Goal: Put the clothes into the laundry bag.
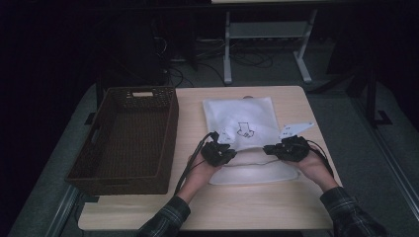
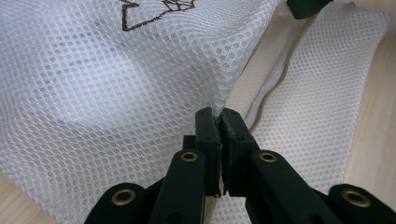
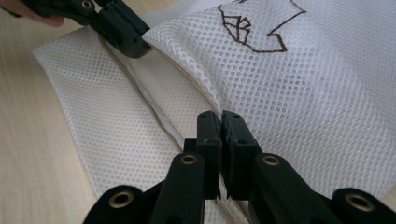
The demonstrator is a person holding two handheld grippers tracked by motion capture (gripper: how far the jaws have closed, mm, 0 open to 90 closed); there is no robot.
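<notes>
Black jaws of the left gripper (image 2: 219, 122) are pressed together on the upper edge of a white mesh laundry bag (image 2: 107, 93), pinching its top layer beside the open mouth. Jaws of the right gripper (image 3: 220, 122) are likewise clamped on the same upper layer, farther along the opening, with the left gripper visible at the far end of that edge.

From above, the mesh laundry bag (image 1: 242, 123) lies flat on the wooden table (image 1: 247, 207), to the right of a dark wicker basket (image 1: 126, 138), which sits empty. Both grippers, left (image 1: 220, 153) and right (image 1: 289, 148), hold the bag's near edge, and the lower layer with its zipper seam rests on the table nearer the person than the lifted layer.

Judging by this, the grasp is done and the mouth is parted; what seems left is lifting or folding the bag and moving it left toward the basket, none of which has begun.

No readable writing or brand shows. On the bag, a brown embroidered line drawing (image 3: 254, 28) appears, angular in outline, which I cannot identify. A pale label on the basket's far rim is too small to read.
</notes>
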